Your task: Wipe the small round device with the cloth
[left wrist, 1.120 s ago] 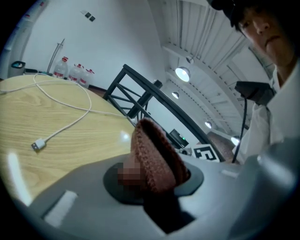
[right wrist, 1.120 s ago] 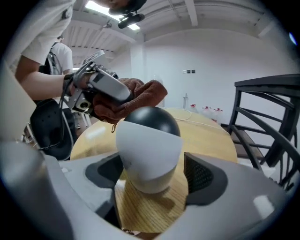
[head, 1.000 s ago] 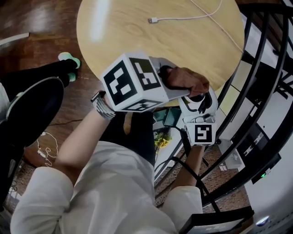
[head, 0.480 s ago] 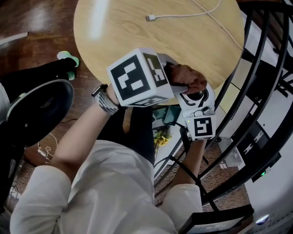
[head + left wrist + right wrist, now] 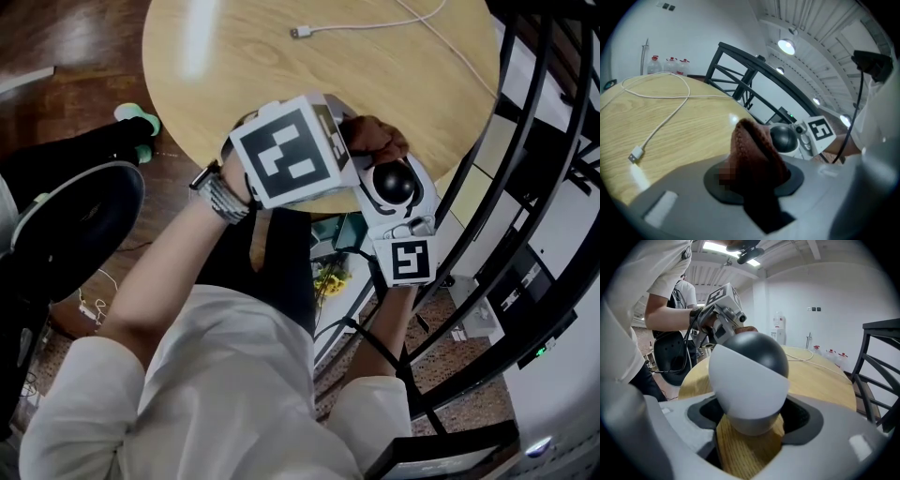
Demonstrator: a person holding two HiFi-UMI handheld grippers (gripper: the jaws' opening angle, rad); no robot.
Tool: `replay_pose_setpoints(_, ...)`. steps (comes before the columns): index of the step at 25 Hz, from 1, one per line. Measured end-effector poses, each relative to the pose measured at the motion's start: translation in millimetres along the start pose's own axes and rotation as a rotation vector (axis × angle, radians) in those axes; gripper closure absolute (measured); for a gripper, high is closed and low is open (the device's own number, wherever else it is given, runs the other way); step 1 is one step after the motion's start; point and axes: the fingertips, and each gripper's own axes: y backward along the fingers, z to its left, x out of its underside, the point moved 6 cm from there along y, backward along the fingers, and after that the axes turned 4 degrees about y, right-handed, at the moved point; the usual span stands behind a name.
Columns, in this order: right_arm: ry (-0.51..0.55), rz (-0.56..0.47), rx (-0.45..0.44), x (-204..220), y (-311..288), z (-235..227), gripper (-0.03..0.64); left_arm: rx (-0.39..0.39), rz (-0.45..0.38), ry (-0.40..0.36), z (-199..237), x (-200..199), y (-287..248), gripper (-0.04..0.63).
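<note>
The right gripper [image 5: 751, 420] clamped the device [image 5: 747, 380], white with a dark dome, between wide-set jaws that had just closed a little. The left gripper [image 5: 754, 183] pinched the brown cloth [image 5: 752, 154], its fold just beside the dome. Both hung over the near edge of the round wooden table [image 5: 281, 84]. A white cable [image 5: 375, 25] lay farther off, and a black railing [image 5: 536, 141] stood beside the table.

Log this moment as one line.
left gripper: shut on cloth | right gripper: jaws just tightened, shut on small round device | cloth: beside device, contact unclear
</note>
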Motion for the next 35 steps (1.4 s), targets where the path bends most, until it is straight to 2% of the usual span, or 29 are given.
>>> replay_pose_setpoints(2,0.002,-0.002,0.001,-0.4,0.5,2.3,0.255,-0.023,0.017,-0.003,3.8,6.3,-4.8,0.473)
replay_pose_setpoints(7,-0.003,0.000,0.005,-1.1,1.0,5.5,0.255,-0.033,0.021,0.052,20.0,21.1,-12.7,0.476)
replay_pose_setpoints(12,-0.016,-0.002,0.014,-1.5,1.7,2.6,0.255,-0.117,0.081,-0.014,27.7,16.4,-18.4,0.480)
replay_pose_setpoints(15,-0.028,0.006,0.038,-1.3,1.8,3.8,0.255,-0.135,0.154,-0.068,20.0,19.7,-28.0,0.480)
replay_pose_setpoints(17,-0.042,0.007,0.057,-0.5,1.6,3.7,0.255,-0.143,0.171,-0.103,17.3,22.0,-33.7,0.480)
replay_pose_setpoints(20,-0.065,0.017,0.090,0.0,-0.6,5.5,0.255,-0.162,0.090,-0.092,20.0,27.2,-24.4,0.474)
replay_pose_setpoints(22,-0.089,0.022,0.129,-0.6,-1.6,7.8,0.255,-0.199,-0.014,-0.067,20.3,28.8,-6.8,0.472)
replay_pose_setpoints(24,-0.109,0.024,0.171,0.3,-0.8,9.2,0.255,-0.198,-0.118,-0.038,14.1,27.8,8.2,0.472)
replay_pose_setpoints(28,-0.158,0.071,0.270,9.8,2.4,12.0,0.255,-0.025,-0.265,0.053,-6.9,22.6,24.8,0.472)
replay_pose_setpoints(29,-0.179,0.082,0.299,10.8,1.8,13.0,0.255,0.012,-0.284,0.041,-12.2,19.2,28.8,0.472)
replay_pose_setpoints(32,-0.224,0.122,0.366,10.1,-1.7,13.7,0.255,0.077,-0.278,-0.064,-29.7,8.6,35.4,0.472)
replay_pose_setpoints(35,-0.178,0.167,0.353,9.0,-4.2,13.1,0.252,0.098,-0.257,-0.088,-38.6,3.7,33.4,0.472)
